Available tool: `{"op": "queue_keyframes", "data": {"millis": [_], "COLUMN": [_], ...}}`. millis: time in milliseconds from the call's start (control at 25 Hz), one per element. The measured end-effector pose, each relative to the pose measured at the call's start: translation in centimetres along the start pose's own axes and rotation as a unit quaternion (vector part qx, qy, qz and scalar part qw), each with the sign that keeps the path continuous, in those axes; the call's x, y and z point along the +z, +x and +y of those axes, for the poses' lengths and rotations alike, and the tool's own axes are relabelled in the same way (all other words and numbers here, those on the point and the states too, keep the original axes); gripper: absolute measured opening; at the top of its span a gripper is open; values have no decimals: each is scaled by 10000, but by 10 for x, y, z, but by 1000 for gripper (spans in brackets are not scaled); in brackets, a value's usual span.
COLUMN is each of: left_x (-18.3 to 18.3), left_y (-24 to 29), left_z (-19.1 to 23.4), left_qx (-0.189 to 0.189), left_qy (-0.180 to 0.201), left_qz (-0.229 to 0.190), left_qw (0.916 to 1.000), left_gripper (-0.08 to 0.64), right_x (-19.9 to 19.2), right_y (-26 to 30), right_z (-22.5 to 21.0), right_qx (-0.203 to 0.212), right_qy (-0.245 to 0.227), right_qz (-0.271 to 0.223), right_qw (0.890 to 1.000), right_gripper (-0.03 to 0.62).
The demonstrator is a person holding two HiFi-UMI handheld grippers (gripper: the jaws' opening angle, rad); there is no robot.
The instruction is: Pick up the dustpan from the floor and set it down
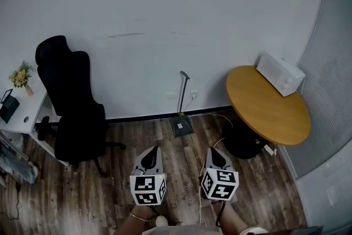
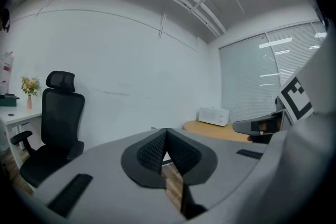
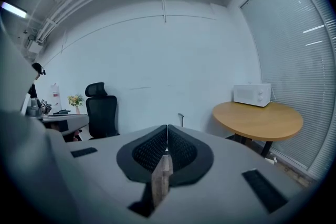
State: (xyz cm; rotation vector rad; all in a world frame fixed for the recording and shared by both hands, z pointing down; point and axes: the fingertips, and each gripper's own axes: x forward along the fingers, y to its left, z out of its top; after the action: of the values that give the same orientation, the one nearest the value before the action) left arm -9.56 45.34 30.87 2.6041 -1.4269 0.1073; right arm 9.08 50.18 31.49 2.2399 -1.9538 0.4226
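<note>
Dustpan [image 1: 182, 126] on the wood floor [image 1: 165, 143] against the wall, handle upright, well ahead of both grippers, roughly between them. Left gripper [image 1: 152, 149] and right gripper [image 1: 215, 150] closed tight, gripping nothing. Office chair [image 1: 74, 118] left, round table [image 1: 269, 107] with microwave [image 1: 280, 74] right. In the right gripper view, only the handle top showing.

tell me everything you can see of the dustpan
The dustpan is a dark, long-handled kind, standing on the wood floor at the foot of the white wall, between the black office chair and the round table. Its flat pan lies on the floor; the thin handle rises upright to a bent grip. Nothing holds it.
</note>
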Motion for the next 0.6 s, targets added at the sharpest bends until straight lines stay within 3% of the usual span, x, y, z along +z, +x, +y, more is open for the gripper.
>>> {"op": "queue_keyframes", "data": {"millis": [600], "left_x": [-20], "left_y": [25], "left_z": [26], "left_qx": [-187], "left_qy": [26], "left_qz": [239], "left_qw": [9995], "left_gripper": [9], "right_x": [-23], "right_y": [30], "right_z": [20], "right_qx": [-29], "right_qy": [108], "right_qz": [377], "right_qw": [9992], "right_gripper": [32]}}
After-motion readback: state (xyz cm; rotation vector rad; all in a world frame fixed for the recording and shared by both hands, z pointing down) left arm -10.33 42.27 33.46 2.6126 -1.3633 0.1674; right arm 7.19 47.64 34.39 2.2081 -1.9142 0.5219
